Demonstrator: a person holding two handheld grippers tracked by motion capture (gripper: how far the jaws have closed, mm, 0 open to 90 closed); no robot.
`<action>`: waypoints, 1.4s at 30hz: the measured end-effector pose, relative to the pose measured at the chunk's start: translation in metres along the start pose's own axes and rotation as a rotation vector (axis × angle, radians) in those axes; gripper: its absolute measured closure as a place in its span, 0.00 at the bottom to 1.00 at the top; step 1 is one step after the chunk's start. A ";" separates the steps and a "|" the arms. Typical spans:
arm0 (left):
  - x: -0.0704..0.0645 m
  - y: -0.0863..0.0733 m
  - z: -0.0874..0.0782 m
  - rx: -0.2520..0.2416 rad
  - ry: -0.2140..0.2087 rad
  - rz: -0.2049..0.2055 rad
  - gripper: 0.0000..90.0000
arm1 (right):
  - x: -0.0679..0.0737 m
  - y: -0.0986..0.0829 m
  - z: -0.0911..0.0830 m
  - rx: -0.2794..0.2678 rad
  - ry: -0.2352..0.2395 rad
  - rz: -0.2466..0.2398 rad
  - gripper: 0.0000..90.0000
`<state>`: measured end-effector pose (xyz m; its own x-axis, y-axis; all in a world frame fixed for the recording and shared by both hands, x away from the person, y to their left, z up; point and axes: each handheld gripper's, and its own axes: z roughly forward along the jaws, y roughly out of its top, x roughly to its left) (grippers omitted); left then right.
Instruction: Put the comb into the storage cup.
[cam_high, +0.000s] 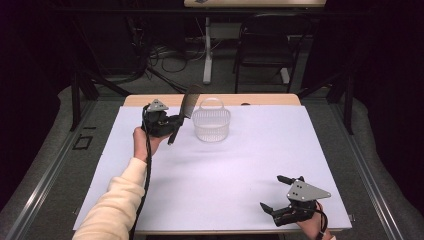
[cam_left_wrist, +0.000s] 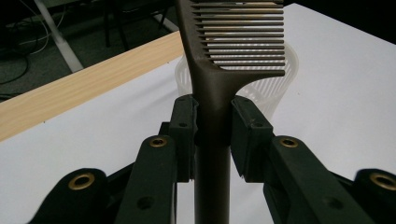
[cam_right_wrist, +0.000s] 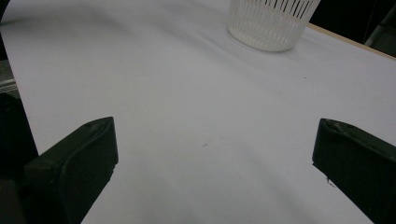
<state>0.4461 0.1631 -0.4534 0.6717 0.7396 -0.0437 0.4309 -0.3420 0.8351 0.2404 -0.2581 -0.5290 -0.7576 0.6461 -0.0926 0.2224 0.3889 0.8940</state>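
Note:
My left gripper (cam_high: 175, 122) is shut on the handle of a dark comb (cam_high: 189, 103), held up off the table just left of the white slotted basket (cam_high: 211, 124). In the left gripper view the comb (cam_left_wrist: 212, 88) stands upright between the jaws, its teeth pointing right in front of the basket (cam_left_wrist: 280, 88). My right gripper (cam_high: 275, 192) rests open near the table's front right edge, nothing between its fingers (cam_right_wrist: 74, 163). The basket (cam_right_wrist: 271, 21) lies far ahead of it in the right gripper view.
A white sheet (cam_high: 240, 160) covers the wooden table (cam_high: 150, 100). Beyond the table stand a black chair (cam_high: 265, 45) and a white desk leg (cam_high: 207, 50) among floor cables. Metal rails (cam_high: 50, 165) run along both sides.

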 end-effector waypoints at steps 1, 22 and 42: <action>0.000 0.000 0.001 0.000 0.000 -0.001 0.80 | 0.000 0.000 0.000 0.000 -0.001 -0.001 0.00; 0.000 0.012 0.009 -0.002 -0.003 0.022 0.80 | 0.000 0.000 0.000 0.000 0.001 -0.001 0.00; -0.003 0.028 0.015 -0.018 -0.003 0.037 0.80 | -0.001 0.000 0.000 0.000 0.002 -0.004 0.00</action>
<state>0.4651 0.1424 -0.4383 0.6887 0.7250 -0.0138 0.3944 -0.3586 0.8461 0.2408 -0.2588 -0.5288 -0.7600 0.6429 -0.0952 0.2195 0.3919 0.8934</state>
